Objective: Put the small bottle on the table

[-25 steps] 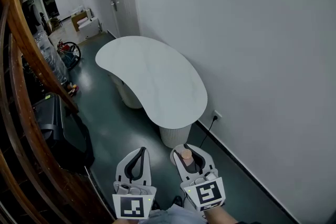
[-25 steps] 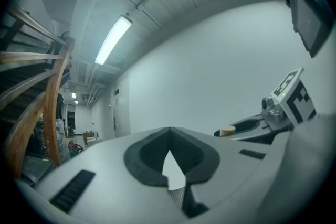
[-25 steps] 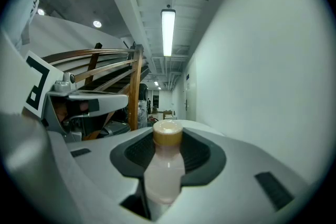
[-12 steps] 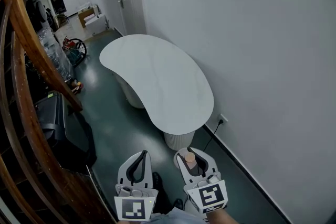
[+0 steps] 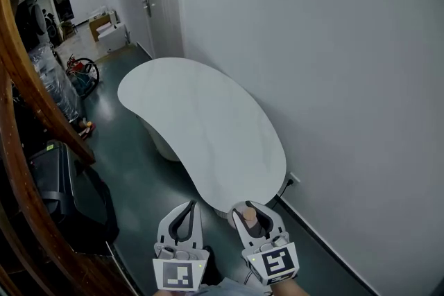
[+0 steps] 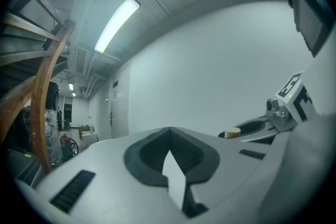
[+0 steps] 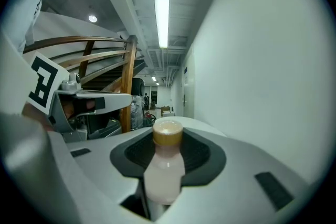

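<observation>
Head view: one bottle (image 5: 250,221), one table (image 5: 201,121)

We note the left gripper (image 6: 169,134) with jaws met at the tips. The dark-padded hollow between them is empty, and only a white sliver shows through. To its right is the right gripper (image 6: 244,130), where the tan cap of the small bottle (image 6: 232,132) stands up between the jaws. A wooden stair rail (image 6: 41,113) curves at left. A ceiling light strip (image 6: 118,22) runs overhead, with a white wall (image 6: 210,76) ahead.
</observation>
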`<state>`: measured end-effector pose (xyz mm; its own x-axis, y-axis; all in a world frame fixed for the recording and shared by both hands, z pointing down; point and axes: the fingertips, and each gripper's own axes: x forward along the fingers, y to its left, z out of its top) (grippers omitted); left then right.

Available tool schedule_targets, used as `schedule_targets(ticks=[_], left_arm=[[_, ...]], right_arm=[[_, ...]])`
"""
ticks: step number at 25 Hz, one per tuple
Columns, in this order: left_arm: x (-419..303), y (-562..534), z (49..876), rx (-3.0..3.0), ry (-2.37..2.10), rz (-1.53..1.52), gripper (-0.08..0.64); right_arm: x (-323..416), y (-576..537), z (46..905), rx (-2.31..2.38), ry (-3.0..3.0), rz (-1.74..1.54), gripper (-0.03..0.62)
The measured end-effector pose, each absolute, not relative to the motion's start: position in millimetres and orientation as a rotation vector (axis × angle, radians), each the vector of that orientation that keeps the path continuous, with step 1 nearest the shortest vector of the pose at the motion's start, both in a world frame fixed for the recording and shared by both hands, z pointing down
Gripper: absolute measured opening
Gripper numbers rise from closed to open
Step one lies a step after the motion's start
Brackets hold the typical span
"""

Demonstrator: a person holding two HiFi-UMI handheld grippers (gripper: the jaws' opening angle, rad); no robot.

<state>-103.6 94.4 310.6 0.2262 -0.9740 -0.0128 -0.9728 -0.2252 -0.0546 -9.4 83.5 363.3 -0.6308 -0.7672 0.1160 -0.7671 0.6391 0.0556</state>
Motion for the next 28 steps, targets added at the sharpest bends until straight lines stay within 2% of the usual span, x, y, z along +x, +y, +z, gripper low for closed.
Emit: schedule_targets(ticks=[14, 28], left_arm=[[-130, 9, 291, -2.476, 1.802, 0.048, 0.0], [-115, -35, 302, -2.532, 1.754, -0.01, 0.0]], right_arm=[[-38, 2, 340, 1.42, -2.672, -0.035, 0.124], [-23, -39, 352, 1.432, -2.634, -0.072, 0.124]])
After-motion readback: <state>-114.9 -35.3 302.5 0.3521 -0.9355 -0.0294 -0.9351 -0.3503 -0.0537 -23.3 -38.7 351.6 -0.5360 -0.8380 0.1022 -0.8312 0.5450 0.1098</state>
